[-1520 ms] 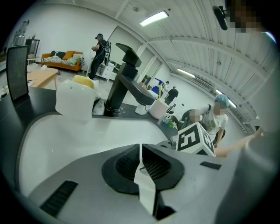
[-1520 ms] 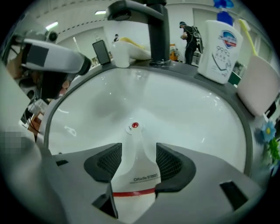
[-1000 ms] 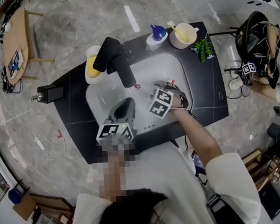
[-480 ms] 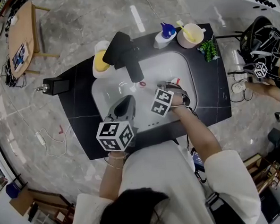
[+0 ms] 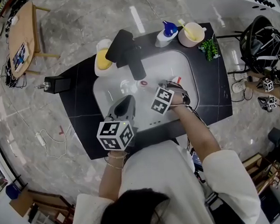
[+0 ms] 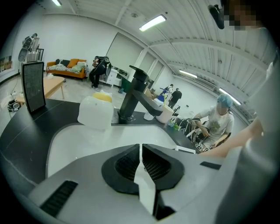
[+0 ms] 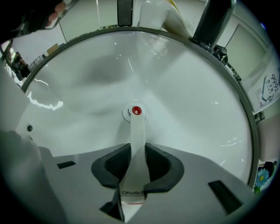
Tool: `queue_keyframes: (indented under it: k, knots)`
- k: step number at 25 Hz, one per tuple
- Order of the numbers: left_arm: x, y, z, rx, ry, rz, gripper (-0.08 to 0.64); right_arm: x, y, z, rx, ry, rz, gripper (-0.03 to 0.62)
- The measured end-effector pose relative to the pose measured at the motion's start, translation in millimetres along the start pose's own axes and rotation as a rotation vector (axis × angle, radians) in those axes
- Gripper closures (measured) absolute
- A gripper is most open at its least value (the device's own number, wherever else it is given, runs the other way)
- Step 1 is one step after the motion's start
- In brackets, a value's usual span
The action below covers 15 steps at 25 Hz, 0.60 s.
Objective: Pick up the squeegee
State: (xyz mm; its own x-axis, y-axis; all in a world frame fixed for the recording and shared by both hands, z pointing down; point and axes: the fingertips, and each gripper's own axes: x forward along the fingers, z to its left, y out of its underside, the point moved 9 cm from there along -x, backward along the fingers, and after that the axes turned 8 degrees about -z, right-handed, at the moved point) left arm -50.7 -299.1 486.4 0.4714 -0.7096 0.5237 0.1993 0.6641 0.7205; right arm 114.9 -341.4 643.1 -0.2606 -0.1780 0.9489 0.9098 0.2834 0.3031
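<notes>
White plastic squeegee sits inside the glossy white basin, gripped by the right gripper, whose jaws have just been closing. At eight o'clock the left gripper hangs closed, empty. Black faucet at eleven; matte black countertop around; grey marble floor beyond.

Head view: bright, even overhead light. The marble floor carries a white glare streak at 12 o'clock. Strong barrel distortion bends the frame edges. Detail is sharp at centre and softer toward the rim.

Left gripper view: ceiling strip lights at 12 o'clock are the visible source. The corners are vignetted black.

Right gripper view: the white sink is bright, with small specular highlights at 9 and 3 o'clock and a soft grey shadow at 11 o'clock. The squeegee handle is slightly blurred at 6 o'clock.
</notes>
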Motion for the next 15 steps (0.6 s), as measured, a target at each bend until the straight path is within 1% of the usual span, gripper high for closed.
queue_keyframes:
  k: [7,15]
  knots:
    - [2.6,5.3,-0.8,-0.006,0.023,0.011,0.520,3.1,-0.6,-1.8,-0.006,-0.003,0.000,0.480]
    - [2.0,10.9,-0.1,-0.008,0.015,0.023,0.520,-3.1,-1.4,-0.3,-0.015,0.045,-0.031,0.485]
